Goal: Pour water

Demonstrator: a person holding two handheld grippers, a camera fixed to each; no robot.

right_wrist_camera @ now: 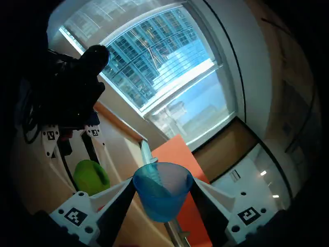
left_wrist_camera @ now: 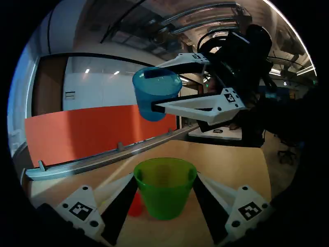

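Observation:
My left gripper (left_wrist_camera: 165, 190) is shut on a green cup (left_wrist_camera: 165, 187), held upright just above the wooden table (left_wrist_camera: 230, 162). Above and beyond it, my right gripper (left_wrist_camera: 154, 89) comes in from the right, shut on a translucent blue cup (left_wrist_camera: 155, 96) that is tipped toward the camera. In the right gripper view the right gripper (right_wrist_camera: 162, 190) holds the blue cup (right_wrist_camera: 161, 190) between its fingers, and the view is tilted. There the green cup (right_wrist_camera: 91, 177) sits lower left between the left gripper's fingers (right_wrist_camera: 88, 142). A small red object (left_wrist_camera: 135, 204) lies behind the green cup on the table.
An orange wall panel (left_wrist_camera: 90, 129) and a metal rail (left_wrist_camera: 111, 154) run along the table's far edge. Large windows (right_wrist_camera: 164, 70) rise behind. A desk (left_wrist_camera: 218, 133) and office chair (left_wrist_camera: 288, 154) stand at the right.

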